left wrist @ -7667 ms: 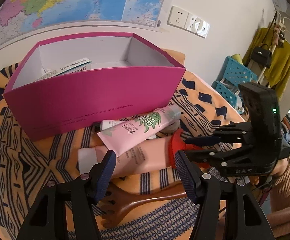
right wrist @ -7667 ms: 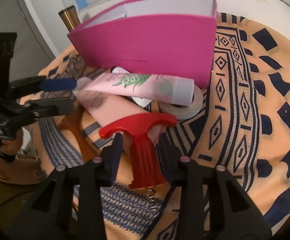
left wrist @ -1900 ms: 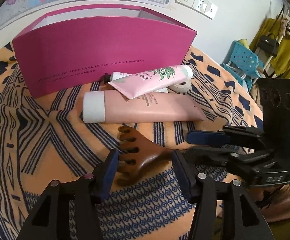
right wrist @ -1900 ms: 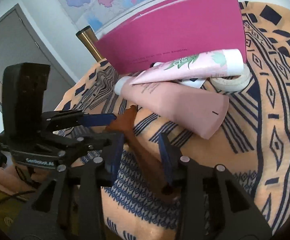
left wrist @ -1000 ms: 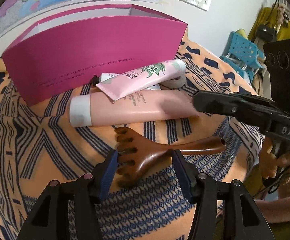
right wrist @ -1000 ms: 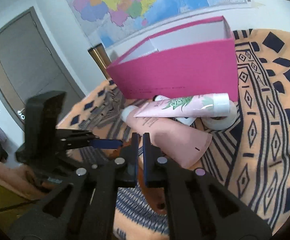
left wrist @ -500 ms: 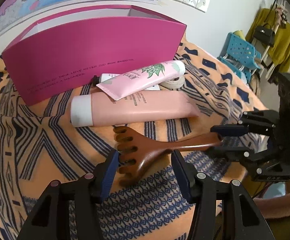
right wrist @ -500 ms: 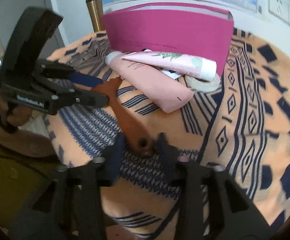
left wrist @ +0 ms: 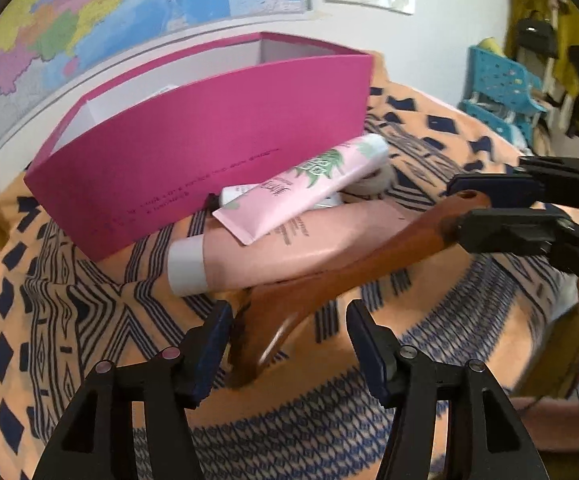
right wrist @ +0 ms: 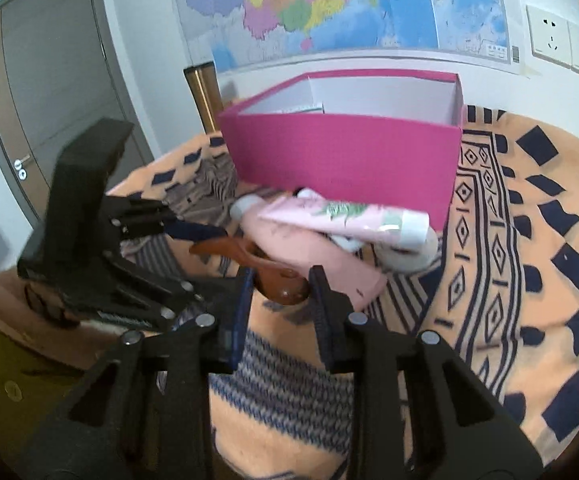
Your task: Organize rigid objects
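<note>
Massager [left wrist: 329, 280], wooden, lies slanted before the left hand-held gripper [left wrist: 289, 336], its toothed head between jaws that have just widened and do not press it, its handle running up and right into the right hand-held gripper [left wrist: 465, 210], which clamps the far end. Right wrist view: the right hand-held gripper [right wrist: 283, 294] holds the handle end, the long axis leading away leftward to the left hand-held gripper [right wrist: 193, 236]; beyond stands the box [right wrist: 349, 160].
</note>
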Motion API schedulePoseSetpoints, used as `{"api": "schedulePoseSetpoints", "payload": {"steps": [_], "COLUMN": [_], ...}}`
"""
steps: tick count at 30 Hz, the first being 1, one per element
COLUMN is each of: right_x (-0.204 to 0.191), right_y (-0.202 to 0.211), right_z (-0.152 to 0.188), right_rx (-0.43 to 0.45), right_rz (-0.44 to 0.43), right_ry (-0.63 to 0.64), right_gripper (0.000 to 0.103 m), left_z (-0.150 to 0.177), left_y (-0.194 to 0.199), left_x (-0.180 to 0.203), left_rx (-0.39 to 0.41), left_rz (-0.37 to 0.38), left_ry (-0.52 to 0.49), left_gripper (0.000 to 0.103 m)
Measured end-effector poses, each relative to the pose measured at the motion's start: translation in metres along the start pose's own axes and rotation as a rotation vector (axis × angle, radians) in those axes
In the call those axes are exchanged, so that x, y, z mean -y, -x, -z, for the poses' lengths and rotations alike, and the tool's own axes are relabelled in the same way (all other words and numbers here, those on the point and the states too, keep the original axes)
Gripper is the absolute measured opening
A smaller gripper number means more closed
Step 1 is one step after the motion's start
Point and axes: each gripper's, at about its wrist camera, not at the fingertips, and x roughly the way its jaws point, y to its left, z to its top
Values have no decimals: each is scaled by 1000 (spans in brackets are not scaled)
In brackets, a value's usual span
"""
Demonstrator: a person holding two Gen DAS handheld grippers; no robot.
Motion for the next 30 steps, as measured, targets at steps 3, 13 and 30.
{"api": "schedulePoseSetpoints", "payload": {"steps": [3,13,30], "right_x": [2,26,58], "right_y": [-4,-20,-36], "right_z": [-5,9,16], "right_rx": [20,26,11], "right_rz": [-16,-101,-96], "right_ry": [-17,-247,-454], "right_gripper": [23,52,52], "left_z": [-4,4,4], "left_y": [-9,-13,-13], "left_x": [-4,-37,-33], "left_rx": [-26,-45,-53], "left_rz": [14,148,132], "left_ry": [59,246,218], "left_gripper": [57,48,46]}}
